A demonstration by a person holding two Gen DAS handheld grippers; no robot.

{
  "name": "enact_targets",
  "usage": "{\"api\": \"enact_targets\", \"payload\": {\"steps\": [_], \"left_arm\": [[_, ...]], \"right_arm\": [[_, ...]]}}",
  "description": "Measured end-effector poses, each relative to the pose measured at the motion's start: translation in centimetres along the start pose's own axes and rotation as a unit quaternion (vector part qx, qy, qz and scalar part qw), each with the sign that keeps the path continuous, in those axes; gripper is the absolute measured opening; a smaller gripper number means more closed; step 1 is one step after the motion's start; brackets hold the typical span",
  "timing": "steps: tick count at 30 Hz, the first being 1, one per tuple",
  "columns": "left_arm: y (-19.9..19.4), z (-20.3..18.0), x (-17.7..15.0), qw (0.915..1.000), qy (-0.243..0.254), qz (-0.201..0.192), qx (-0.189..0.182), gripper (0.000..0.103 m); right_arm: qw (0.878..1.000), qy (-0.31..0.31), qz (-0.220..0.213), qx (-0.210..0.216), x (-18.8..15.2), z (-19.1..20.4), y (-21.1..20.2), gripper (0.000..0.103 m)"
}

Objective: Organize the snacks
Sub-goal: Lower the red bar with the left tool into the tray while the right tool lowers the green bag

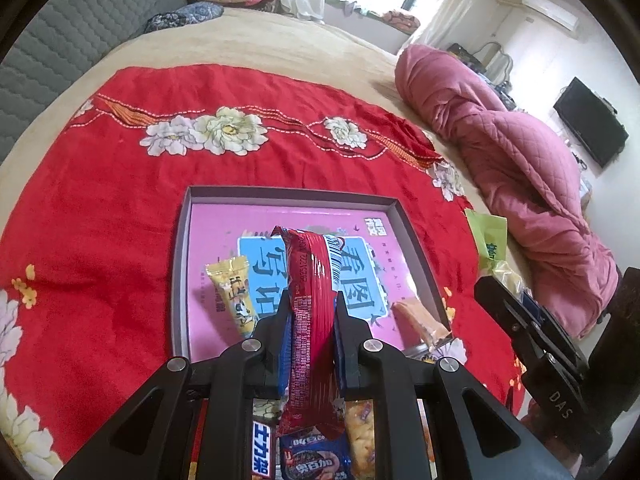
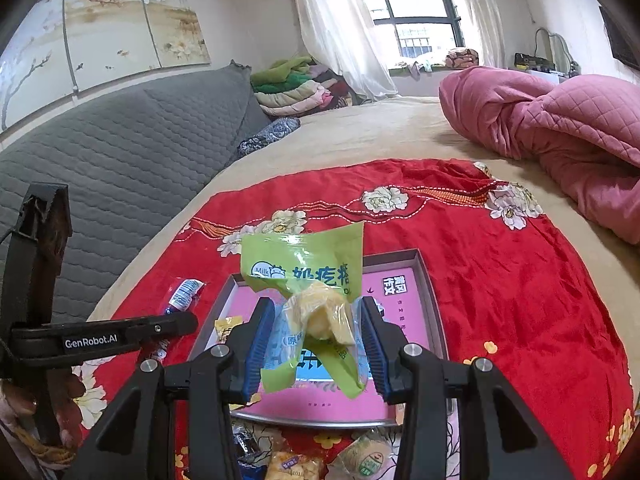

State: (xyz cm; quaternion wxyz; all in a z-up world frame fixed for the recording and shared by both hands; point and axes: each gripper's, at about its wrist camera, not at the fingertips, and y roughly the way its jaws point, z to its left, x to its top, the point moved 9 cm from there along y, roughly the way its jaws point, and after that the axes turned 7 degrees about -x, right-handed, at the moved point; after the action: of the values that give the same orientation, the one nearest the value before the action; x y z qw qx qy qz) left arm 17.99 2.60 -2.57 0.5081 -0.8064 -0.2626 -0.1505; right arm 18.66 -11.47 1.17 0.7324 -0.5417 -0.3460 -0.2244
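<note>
The left claw (image 1: 312, 308) is clamped on a red snack packet (image 1: 310, 280), and the right claw (image 2: 318, 320) grips a green milk-snack bag (image 2: 304, 268), both held above the pink-bottomed tray (image 1: 180, 280) on the bed's red cloth (image 1: 100, 200).

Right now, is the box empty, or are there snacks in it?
Not empty. The box has a yellow snack and an orange snack lying on its pink bottom.
</note>
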Motion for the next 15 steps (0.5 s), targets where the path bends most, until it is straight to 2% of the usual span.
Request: {"api": "enact_targets", "payload": {"steps": [6,15], "left_arm": [[1.3,0.3,0.1,1.0000,-0.001,-0.001,0.000,0.017],[3.9,0.7,-0.8,0.9998,-0.006,0.018,-0.001,0.017]], "right_arm": [[1.000,-0.008,0.012,-0.007,-0.8,0.0,1.5,0.043],[0.999,-0.012,0.039,-0.012,-2.7,0.0,3.3,0.043]]}}
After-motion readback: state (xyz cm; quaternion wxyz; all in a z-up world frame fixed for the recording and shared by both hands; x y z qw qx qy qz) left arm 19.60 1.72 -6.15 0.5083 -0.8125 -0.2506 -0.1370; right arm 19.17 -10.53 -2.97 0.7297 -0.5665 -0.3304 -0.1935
